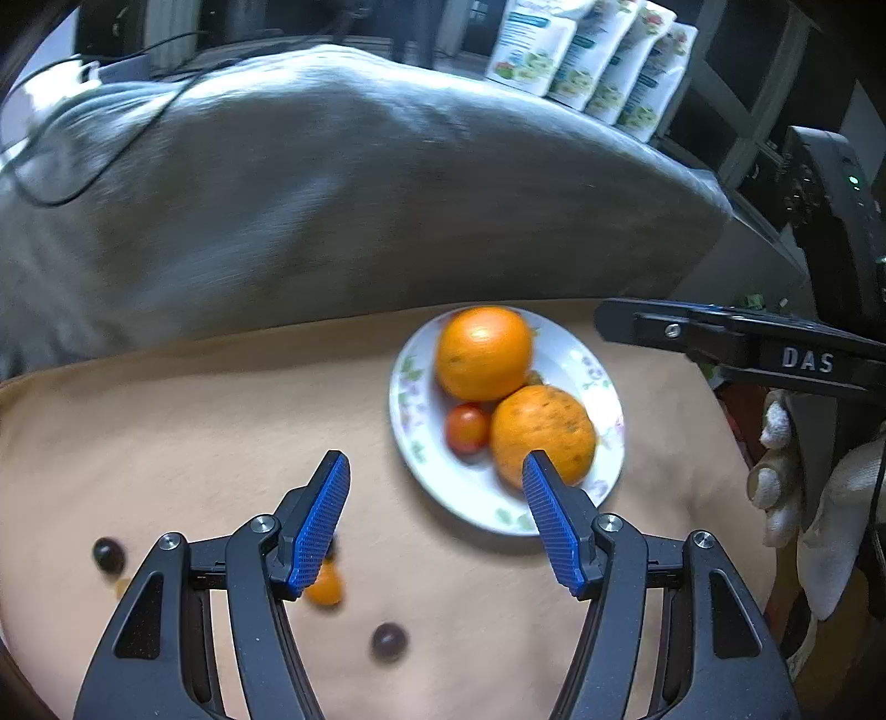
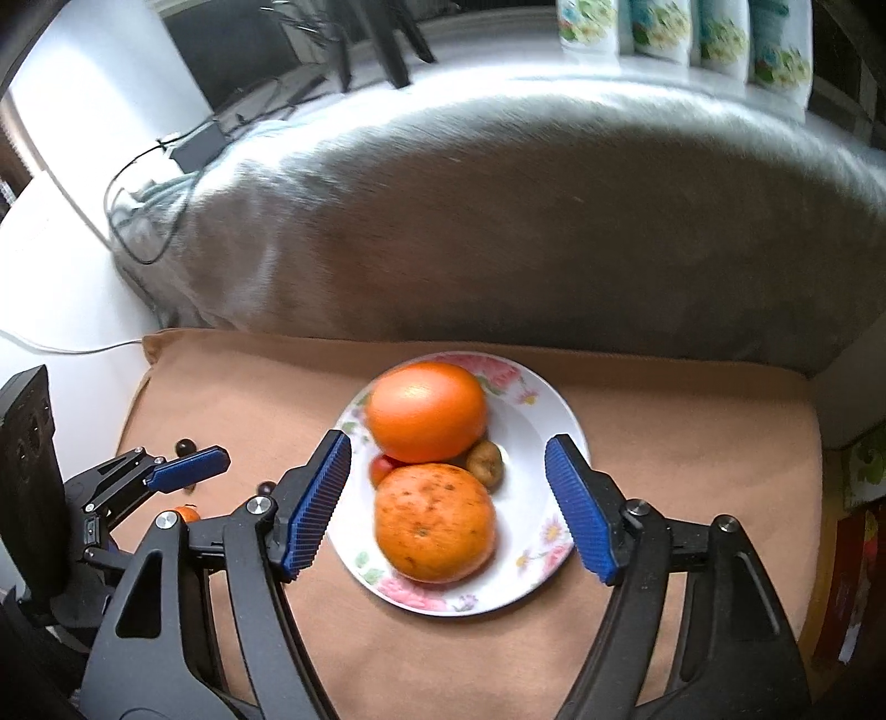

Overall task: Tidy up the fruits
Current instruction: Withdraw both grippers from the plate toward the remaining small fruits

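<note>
A white floral plate (image 2: pixel 531 399) (image 1: pixel 554 349) sits on a tan cloth and holds two oranges (image 2: pixel 426 410) (image 2: pixel 434 523), a small red tomato (image 1: pixel 467 427) and a small brown fruit (image 2: pixel 484 464). My right gripper (image 2: pixel 448 462) is open and empty, hovering over the plate. My left gripper (image 1: pixel 434 465) is open and empty, left of the plate. It also shows in the right wrist view (image 2: pixel 188 465). On the cloth lie two dark grapes (image 1: pixel 108 555) (image 1: pixel 389 641) and a small orange fruit (image 1: pixel 325 587), partly hidden by the left finger.
A grey cushion (image 1: pixel 332 194) rises behind the cloth. Several printed packets (image 1: pixel 592 50) stand at the back right. Cables (image 2: pixel 144 221) lie at the back left. The right gripper's body (image 1: pixel 775 343) and a gloved hand (image 1: pixel 803 487) are at the right edge.
</note>
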`<state>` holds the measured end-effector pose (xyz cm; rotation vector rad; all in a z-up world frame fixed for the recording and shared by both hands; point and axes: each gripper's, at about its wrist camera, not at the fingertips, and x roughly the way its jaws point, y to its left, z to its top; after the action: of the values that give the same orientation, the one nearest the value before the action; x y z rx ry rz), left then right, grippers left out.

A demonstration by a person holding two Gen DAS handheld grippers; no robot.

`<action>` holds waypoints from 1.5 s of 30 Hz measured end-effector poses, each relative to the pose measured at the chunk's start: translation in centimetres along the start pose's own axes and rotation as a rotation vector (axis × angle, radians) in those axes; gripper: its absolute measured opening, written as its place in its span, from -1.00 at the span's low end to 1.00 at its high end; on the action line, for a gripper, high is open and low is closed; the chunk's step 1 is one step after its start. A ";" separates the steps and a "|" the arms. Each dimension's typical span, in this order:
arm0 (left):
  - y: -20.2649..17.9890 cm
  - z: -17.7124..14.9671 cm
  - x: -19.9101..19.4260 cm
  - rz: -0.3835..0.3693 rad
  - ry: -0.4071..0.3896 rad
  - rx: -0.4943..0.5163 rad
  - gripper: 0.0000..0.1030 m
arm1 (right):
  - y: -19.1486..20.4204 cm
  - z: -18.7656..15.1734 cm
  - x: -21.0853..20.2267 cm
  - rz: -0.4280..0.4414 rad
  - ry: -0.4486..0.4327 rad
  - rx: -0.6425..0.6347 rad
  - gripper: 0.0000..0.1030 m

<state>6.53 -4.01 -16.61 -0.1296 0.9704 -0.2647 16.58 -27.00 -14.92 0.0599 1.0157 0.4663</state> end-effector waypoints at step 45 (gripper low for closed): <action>13.9 -11.9 -4.1 0.070 0.096 -0.311 0.05 | 15.4 -6.8 10.4 0.116 0.333 -0.104 0.12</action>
<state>-3.22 10.56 -23.19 -0.3690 1.1050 -0.0537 10.19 -10.02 -22.90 -0.0545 1.3166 0.6485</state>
